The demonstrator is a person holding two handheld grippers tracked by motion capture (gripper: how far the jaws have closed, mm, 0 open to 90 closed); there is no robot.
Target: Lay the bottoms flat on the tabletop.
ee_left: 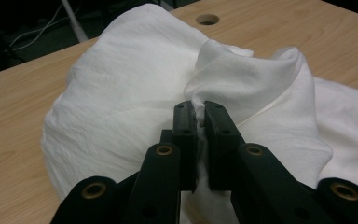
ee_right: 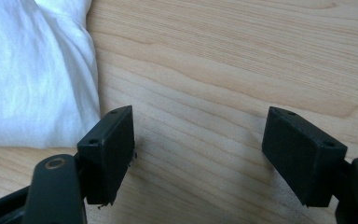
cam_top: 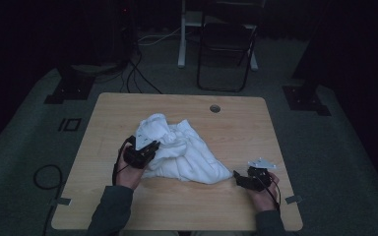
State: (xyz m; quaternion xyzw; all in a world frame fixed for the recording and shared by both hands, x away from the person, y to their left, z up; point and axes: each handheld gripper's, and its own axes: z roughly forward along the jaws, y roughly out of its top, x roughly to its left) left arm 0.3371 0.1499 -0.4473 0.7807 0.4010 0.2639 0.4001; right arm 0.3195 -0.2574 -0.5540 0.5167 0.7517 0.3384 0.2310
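Between the left tongs [ee_left: 199, 116], a fold of the white cloth [cam_top: 184, 150] is pinched tight. Right tongs [ee_right: 198, 140] gape wide, cloth corner just beside them: spreading step, so grab that corner next.

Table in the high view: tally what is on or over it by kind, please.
White cloth: 1
Grippers: 2, the left gripper with its fingers shut on the cloth, the right gripper open over bare wood
Cable hole in the table: 1
Total: 4
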